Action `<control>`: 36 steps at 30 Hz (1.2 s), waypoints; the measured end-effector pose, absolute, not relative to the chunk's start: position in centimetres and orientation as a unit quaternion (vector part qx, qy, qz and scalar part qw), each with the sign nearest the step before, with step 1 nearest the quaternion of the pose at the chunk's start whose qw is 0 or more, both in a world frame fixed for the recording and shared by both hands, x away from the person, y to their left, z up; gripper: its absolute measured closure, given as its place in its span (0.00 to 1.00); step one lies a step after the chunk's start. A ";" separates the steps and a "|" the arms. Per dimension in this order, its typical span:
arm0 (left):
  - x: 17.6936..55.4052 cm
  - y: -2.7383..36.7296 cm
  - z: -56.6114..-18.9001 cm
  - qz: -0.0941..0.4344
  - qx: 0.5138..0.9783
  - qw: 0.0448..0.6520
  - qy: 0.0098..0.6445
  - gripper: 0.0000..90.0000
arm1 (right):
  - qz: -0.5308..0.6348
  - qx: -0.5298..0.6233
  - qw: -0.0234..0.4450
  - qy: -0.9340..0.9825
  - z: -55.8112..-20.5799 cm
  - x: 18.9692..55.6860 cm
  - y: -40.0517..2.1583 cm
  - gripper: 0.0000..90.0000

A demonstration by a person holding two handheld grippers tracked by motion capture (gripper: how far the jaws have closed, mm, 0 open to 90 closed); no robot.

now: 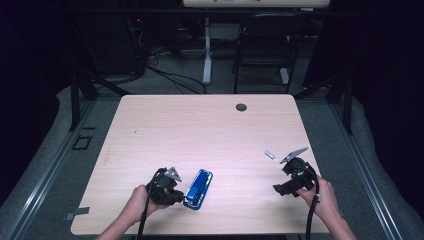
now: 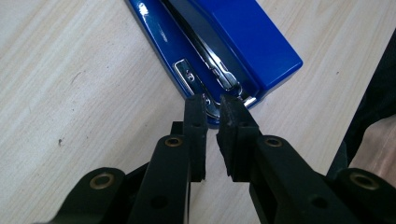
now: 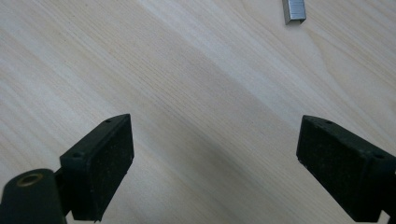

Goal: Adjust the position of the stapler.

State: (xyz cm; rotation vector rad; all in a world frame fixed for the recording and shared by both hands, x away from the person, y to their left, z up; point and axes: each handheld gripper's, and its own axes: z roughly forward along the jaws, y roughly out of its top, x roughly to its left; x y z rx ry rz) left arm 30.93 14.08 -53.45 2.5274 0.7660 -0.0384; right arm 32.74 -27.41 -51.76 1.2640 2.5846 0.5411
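Judging the step: the stapler looks set for loading, with staples waiting across the table
Left gripper (image 2: pixel 212 105): jaws nearly together, a thin gap between them, tips at the stapler's near end; I cannot tell whether they pinch its metal edge, most likely to steady it
Right gripper (image 3: pixel 212 172): jaws spread wide, nothing between them, poised short of the staples (image 3: pixel 293 10), probably to pick them up
Stapler (image 1: pixel 199 188): near the table's (image 1: pixel 200 125) front edge, left of middle
Stapler's look: glossy blue, top swung open, shiny metal channel and spring showing
Staples' place: toward the right edge, well apart from the stapler
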 end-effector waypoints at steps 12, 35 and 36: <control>30.9 13.3 -53.8 -0.021 0.929 0.246 0.277 0.93 | 0.180 0.424 0.105 0.881 -51.8 32.9 -27.3 0.11; 30.2 10.4 -54.2 -0.030 0.932 0.259 0.252 0.96 | 0.187 0.433 0.100 0.876 -51.8 32.9 -27.4 0.09; 30.2 10.4 -54.2 -0.030 0.932 0.259 0.252 0.97 | 0.187 0.433 0.100 0.876 -51.8 32.9 -27.4 0.09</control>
